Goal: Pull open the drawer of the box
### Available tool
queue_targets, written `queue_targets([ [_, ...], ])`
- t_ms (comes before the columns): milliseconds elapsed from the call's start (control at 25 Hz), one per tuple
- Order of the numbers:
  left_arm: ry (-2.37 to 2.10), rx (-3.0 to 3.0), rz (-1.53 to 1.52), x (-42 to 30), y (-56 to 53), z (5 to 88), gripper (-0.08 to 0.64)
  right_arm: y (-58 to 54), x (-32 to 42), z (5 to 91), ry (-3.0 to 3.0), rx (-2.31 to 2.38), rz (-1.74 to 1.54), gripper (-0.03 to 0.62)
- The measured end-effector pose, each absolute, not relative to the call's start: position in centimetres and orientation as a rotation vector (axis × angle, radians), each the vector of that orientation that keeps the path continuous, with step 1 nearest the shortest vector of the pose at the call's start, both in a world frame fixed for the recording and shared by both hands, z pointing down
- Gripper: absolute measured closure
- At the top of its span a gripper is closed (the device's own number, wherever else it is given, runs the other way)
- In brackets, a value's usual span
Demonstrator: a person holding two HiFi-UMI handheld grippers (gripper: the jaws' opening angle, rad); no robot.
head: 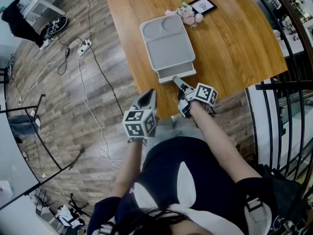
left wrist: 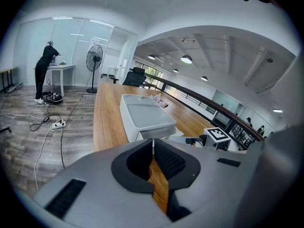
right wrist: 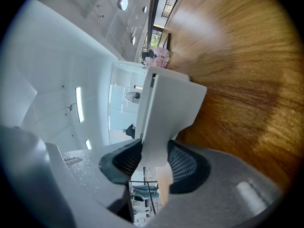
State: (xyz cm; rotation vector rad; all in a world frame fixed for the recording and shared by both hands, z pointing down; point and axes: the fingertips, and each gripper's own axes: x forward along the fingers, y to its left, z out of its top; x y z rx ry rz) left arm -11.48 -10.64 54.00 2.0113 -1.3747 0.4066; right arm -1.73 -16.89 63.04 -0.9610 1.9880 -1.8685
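- Surface (head: 234, 48): a wooden top carrying a grey box (head: 166, 43), which lies flat near the middle with its short end toward the person.
- Drawer (head: 176, 73): located at the box's near end and standing a little way out of the body.
- Right gripper (head: 178, 82): positioned at the drawer front. The right gripper view shows its jaws clamped on the drawer's pale pull tab (right wrist: 173, 103), with one ribbed pad pressed against each side of it.
- Left gripper (head: 149, 93): held off the near edge of the surface, to the left of the drawer and apart from the box. In the left gripper view the jaws are together at the tips with nothing between them, and the box (left wrist: 145, 115) is ahead of them.
- Other items on the surface: a small bunch of pink flowers (head: 186, 14) at the far end of the box and a framed picture (head: 203, 5) just beyond it.
- Floor (head: 58, 111): wood-plank finish, with a power strip (head: 84, 46) and trailing cables to the left.
- Background, left gripper view: a person (left wrist: 46, 70) in dark clothing stands at a white desk, with a pedestal fan (left wrist: 95, 56) nearby.
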Motion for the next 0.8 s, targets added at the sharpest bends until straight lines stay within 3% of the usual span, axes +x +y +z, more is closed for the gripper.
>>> queue_targets([
  [800, -1.370, 2.009, 0.399, -11.5, -9.4, 54.2, 0.534, -15.7, -1.5, 63.1, 1.987, -0.966, -1.863, 0.423],
])
